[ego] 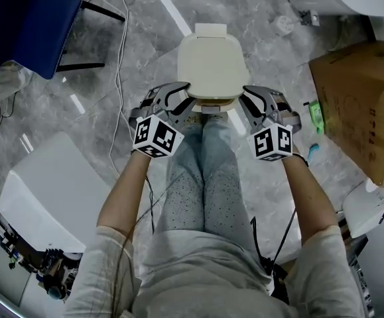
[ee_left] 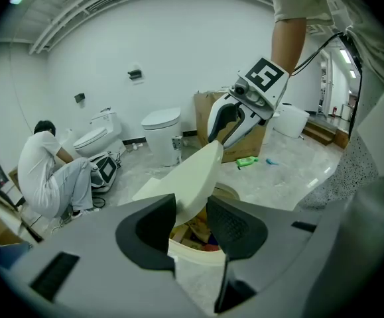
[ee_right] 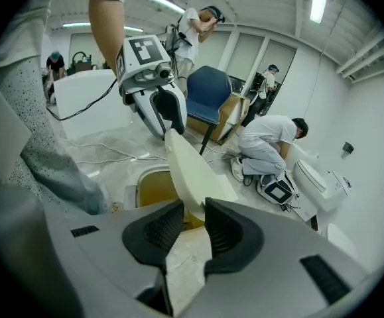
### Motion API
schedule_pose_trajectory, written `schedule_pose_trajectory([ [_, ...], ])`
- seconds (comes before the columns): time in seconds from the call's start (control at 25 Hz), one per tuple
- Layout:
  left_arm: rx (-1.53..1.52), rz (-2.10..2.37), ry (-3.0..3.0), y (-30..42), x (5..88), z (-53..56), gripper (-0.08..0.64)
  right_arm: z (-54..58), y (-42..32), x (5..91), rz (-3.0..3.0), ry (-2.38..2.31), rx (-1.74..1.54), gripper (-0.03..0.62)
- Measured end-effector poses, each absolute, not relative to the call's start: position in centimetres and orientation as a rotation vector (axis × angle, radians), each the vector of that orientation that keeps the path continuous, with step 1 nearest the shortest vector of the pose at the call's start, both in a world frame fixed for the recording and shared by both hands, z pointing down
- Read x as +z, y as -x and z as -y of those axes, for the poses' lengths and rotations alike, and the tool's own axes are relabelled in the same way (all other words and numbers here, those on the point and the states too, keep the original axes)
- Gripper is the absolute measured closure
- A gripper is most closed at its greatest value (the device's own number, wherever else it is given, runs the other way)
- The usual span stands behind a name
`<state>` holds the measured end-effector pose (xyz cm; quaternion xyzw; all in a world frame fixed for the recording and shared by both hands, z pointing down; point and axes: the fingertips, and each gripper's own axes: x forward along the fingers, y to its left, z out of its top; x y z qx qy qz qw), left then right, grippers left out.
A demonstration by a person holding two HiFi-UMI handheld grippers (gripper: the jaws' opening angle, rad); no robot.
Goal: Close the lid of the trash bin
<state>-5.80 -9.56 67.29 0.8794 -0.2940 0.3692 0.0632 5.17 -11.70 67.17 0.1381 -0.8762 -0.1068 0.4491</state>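
The grey marble floor [ego: 271,197] fills the room. A person stands on it, and their legs in pale blue jeans [ego: 205,177] show from above. A big white box with rounded corners [ego: 52,197] lies on the floor to the person's left. A brown cardboard box [ego: 357,105] sits on their right. A dark blue chair [ego: 26,25] is far off on the left.

The cream plastic trash bin [ee_right: 153,192] stands just in front of the person's knees. Its flat cream lid [ego: 211,61] is not shut. It slants up over the bin, so the open top shows under it. Bits of coloured rubbish [ee_left: 195,234] lie inside.

The two grippers are at the near end of the lid, one on each side.

The left gripper [ee_left: 192,201] has its jaws wide apart. The edge of the lid sits between them, but the pads do not squeeze it.

The right gripper [ee_right: 193,204] has its jaws much closer together. The other edge of the lid is between its pads, and they press on it, so this gripper holds the lid.

A thin white cable [ego: 119,65] runs along the floor on the left. A small green bottle [ego: 316,116] lies beside the cardboard box.
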Motion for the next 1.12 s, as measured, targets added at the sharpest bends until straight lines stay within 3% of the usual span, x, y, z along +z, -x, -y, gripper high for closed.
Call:
schedule_pose_trajectory([
  [1.12, 1.434, 0.74, -2.683, 5.3, 73.5, 5.7, 0.399, 7.7, -5.7, 73.4, 2.045, -0.241, -0.335, 0.471],
])
